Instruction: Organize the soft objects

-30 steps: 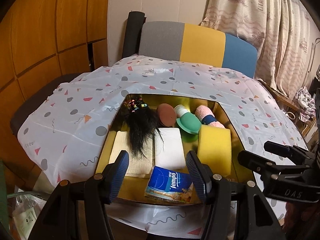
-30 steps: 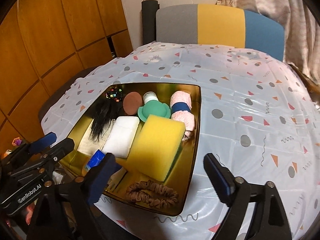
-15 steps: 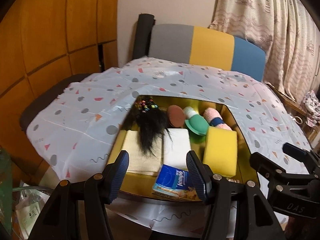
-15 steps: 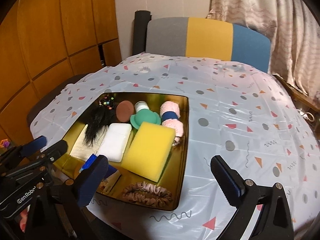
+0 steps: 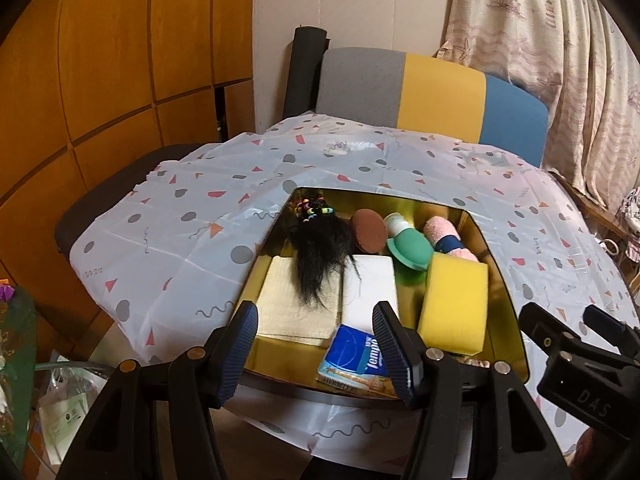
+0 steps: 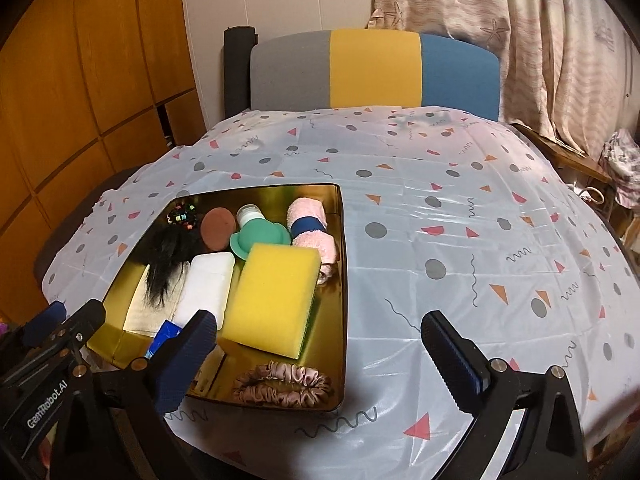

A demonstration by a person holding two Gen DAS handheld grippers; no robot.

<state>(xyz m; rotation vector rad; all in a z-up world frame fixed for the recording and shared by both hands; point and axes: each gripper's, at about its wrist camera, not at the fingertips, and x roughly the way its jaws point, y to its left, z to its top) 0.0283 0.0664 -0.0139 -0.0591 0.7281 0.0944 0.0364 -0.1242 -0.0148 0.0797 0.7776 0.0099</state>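
Soft stuff all sits packed in the gold tray (image 6: 342, 280) on the table (image 6: 460, 220), probably sorted already; left tool (image 5: 316, 344) half-open and empty; right tool (image 6: 320, 360) just spread wide, empty too.

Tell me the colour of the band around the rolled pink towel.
Dark blue band; right wrist view shows it best.

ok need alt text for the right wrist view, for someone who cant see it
A gold tray on a patterned tablecloth holds a yellow sponge, white pad, black hairpiece, green hat-shaped item, rolled pink towel and pink scrunchie. The right gripper is open and empty at the tray's near right corner.
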